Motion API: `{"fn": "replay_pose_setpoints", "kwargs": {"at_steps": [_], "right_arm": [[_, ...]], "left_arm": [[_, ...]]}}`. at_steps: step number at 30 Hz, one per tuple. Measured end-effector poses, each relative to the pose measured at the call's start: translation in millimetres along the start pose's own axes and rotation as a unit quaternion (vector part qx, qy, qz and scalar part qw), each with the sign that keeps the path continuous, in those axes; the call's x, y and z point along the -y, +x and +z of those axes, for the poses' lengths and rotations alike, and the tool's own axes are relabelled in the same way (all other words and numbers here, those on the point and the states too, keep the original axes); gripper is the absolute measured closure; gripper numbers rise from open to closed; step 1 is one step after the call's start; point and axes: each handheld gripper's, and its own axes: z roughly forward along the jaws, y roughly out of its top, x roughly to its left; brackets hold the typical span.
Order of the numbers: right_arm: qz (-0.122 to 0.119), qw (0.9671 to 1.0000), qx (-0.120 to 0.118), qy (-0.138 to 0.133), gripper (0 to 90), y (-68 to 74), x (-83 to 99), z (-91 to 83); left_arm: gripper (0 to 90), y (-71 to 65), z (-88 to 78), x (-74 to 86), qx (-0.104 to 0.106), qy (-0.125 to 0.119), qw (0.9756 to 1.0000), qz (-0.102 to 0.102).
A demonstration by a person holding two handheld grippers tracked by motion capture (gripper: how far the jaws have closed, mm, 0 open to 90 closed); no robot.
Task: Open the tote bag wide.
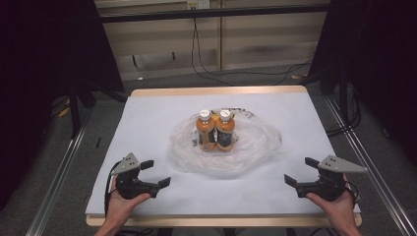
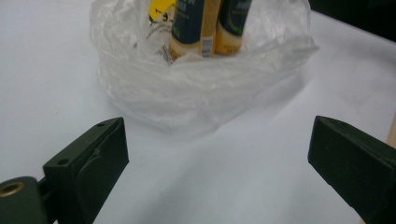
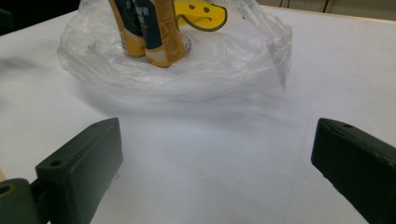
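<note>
Work in hand: two orange bottles (image 1: 216,130) stand upright, touching side by side, in the middle of a clear plastic bag (image 1: 255,142) that lies slumped and spread around their bases.
Where: the middle of the white worktop (image 1: 147,118), well apart from both tools.
Left tool (image 1: 155,173): held near the front left edge, jaws apart, nothing between them; it looks across bare worktop at the bag.
Right tool (image 1: 301,170): held near the front right edge, jaws likewise apart and empty, facing the bag from the other side.
Bag, handling: thin film, soft and crinkled, probably very light and slippery; it should fold under the pads, not resist, so a pinch needs a bunched ridge, not a flat stretch (the puffed rim facing each tool looks the easiest bite).
Bag, marking: a yellow smiley print (image 3: 201,14) shows on the far wall in the right gripper view.
Bottles, handling: stiff, round, white-capped (image 1: 205,113), likely full and so the heavy part; tall and narrow, they could topple if the film is tugged sideways.
Hold, my judgement: take opposite rims and lift evenly, so the bottles settle into the bottom.
</note>
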Motion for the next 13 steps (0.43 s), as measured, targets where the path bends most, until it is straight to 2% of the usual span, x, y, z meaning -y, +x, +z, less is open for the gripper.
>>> {"fn": "replay_pose_setpoints", "kwargs": {"at_steps": [3,5,7,8,9,10,11,12,13], "right_arm": [[0.012,0.9999,0.002,-0.011,2.2,3.2,4.5,-11.3],[0.018,0.9997,0.009,-0.013,2.2,5.7,8.9,-17.1],[0.017,0.9997,0.015,-0.006,2.4,8.7,14.0,-19.2],[0.014,0.9998,0.014,-0.001,2.6,9.3,16.1,-19.2],[0.016,0.9998,0.010,0.007,2.9,10.1,16.8,-18.9],[0.018,0.9998,0.010,0.008,2.9,10.7,16.1,-18.5],[0.023,0.9997,0.008,0.003,2.9,10.7,15.6,-18.5],[0.031,0.9995,0.002,-0.004,3.0,10.3,15.0,-18.1],[0.031,0.9995,0.005,-0.005,2.9,10.9,14.3,-17.4]], "left_arm": [[3.7,-4.1,-9.8,5.1,-0.001,-0.004,1.0000,-0.001],[3.0,-6.7,-15.4,10.5,-0.006,-0.010,0.9999,0.010],[2.7,-5.9,-17.2,16.7,-0.009,-0.008,0.9999,0.009],[2.8,-6.2,-18.0,16.8,-0.007,0.000,1.0000,0.001],[3.2,-5.7,-20.0,16.1,-0.005,-0.004,1.0000,0.003],[3.2,-6.0,-22.4,16.1,-0.012,-0.013,0.9998,0.008],[2.8,-5.5,-23.7,16.3,-0.031,-0.007,0.9994,0.014],[2.9,-5.6,-23.4,17.3,-0.032,-0.007,0.9994,0.008],[2.9,-5.0,-23.5,18.5,-0.030,-0.003,0.9995,0.011]]}}
